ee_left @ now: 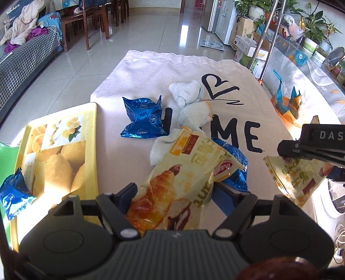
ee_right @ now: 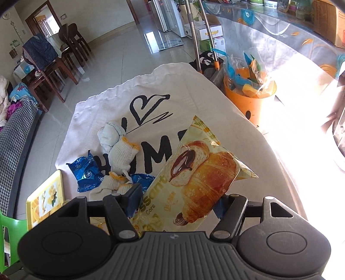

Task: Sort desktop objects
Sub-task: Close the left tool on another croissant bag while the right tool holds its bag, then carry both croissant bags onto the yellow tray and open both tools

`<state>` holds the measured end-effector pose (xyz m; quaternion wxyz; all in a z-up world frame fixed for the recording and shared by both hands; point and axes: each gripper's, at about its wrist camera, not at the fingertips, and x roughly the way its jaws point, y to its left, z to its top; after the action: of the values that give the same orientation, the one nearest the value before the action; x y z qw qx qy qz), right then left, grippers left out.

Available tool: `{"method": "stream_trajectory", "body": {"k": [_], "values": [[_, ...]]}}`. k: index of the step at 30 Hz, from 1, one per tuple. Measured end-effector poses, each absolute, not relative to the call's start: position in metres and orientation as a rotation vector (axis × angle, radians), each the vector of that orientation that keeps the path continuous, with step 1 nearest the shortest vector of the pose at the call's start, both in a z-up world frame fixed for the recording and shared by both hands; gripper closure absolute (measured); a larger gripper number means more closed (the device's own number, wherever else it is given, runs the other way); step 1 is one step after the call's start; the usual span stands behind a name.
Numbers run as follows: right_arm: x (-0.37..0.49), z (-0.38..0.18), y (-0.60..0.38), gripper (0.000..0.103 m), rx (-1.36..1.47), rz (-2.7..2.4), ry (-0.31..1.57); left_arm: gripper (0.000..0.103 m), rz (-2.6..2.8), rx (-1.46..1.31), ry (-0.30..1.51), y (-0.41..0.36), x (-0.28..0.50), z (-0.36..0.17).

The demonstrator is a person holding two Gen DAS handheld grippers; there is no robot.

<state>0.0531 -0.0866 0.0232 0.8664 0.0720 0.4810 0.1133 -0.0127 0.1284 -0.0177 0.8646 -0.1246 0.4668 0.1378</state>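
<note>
Croissant packets clamped, one per gripper: left gripper [ee_left: 172, 189], right gripper [ee_right: 179, 200]. Slick film, probably shallow bite; either could slip before yellow tray [ee_left: 94, 137], left of left gripper.

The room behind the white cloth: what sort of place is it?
Most likely a home living and dining room: dark wooden dining chairs, a houndstooth-patterned grey sofa and potted green houseplants stand on a glossy tiled floor.

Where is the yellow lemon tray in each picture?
Left wrist: the yellow lemon tray fills the left side, one blue packet on its near corner.
Right wrist: a small piece at lower left.
Shared landmark: the white HOME cloth beside it.
</note>
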Motion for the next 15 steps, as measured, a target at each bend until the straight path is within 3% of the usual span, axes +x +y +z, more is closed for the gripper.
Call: {"method": "stream_trajectory", "body": {"k": [15], "values": [[0.049, 0.017, -0.076, 0.036, 0.132, 0.236, 1.027, 0.026, 0.344, -0.313, 0.946, 0.15, -0.018, -0.007]]}}
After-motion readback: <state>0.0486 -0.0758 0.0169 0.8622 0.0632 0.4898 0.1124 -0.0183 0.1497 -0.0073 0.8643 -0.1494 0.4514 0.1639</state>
